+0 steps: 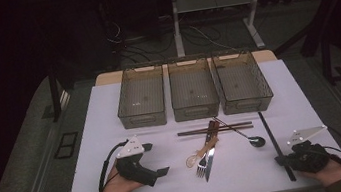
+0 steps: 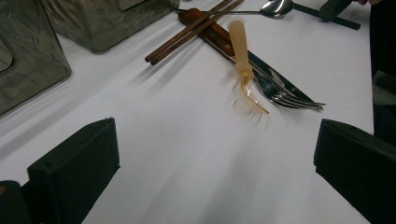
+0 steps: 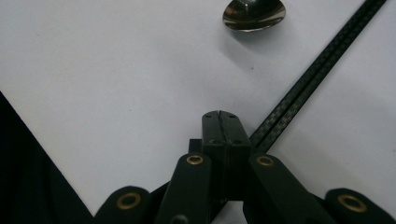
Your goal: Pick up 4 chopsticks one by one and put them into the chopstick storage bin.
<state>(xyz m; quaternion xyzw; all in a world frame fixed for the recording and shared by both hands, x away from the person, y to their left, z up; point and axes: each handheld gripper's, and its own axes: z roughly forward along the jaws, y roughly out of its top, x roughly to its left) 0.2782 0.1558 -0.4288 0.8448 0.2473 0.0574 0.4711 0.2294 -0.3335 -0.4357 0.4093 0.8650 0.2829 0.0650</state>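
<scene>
Three bins (high view)

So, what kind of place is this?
Probably a lab or recording room, not a home kitchen: a white table with three empty sorting bins, loose cutlery, and cables on the floor behind it.

The left gripper sits low over the white table, its two black jaws spread wide with bare tabletop between them. Ahead lies a small heap of cutlery: a translucent orange plastic spoon resting across a metal fork and a knife with a brown handle. Brown chopsticks lie slanted beside them. A metal spoon sits farther back. Grey plastic bins stand at the upper left.
</scene>
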